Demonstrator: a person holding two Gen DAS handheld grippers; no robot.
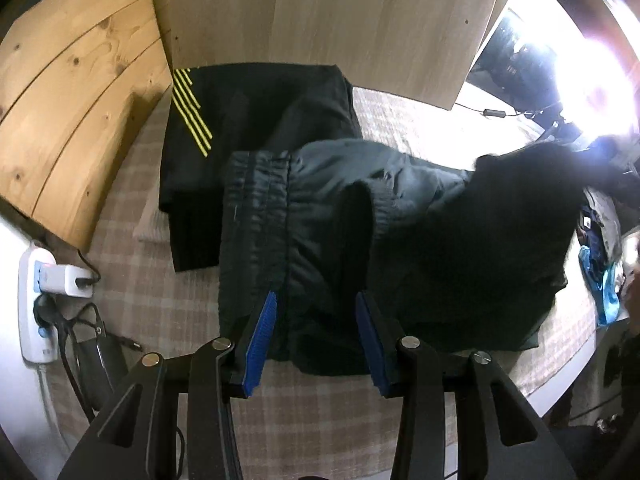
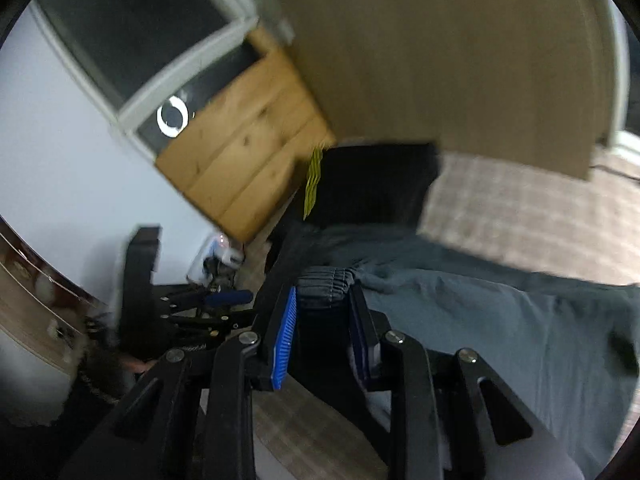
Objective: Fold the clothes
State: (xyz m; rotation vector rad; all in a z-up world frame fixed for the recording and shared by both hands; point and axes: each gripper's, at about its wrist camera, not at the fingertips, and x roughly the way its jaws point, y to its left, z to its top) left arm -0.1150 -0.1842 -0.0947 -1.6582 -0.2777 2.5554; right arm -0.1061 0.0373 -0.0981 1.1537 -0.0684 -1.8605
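Grey-blue trousers (image 1: 400, 216) with an elastic waistband (image 1: 260, 192) lie crumpled on the checked bedcover (image 1: 168, 304). My left gripper (image 1: 317, 296) hangs open just above them, blue pads apart and pressing on nothing. In the right wrist view, my right gripper (image 2: 323, 292) is shut on the gathered waistband (image 2: 324, 280) of the same grey-blue trousers (image 2: 500, 320), which trail off to the right. Behind lies a folded black garment with yellow stripes (image 1: 256, 120) (image 2: 376, 184). The left gripper (image 2: 208, 312) shows blurred at the left of the right wrist view.
Wooden boards (image 1: 80, 120) and a pale panel (image 1: 328, 20) stand at the head of the bed. A white power strip with plugs and cables (image 1: 36, 300) sits at the left edge. Other clothes (image 1: 604, 280) lie at the far right. Strong glare fills the upper right.
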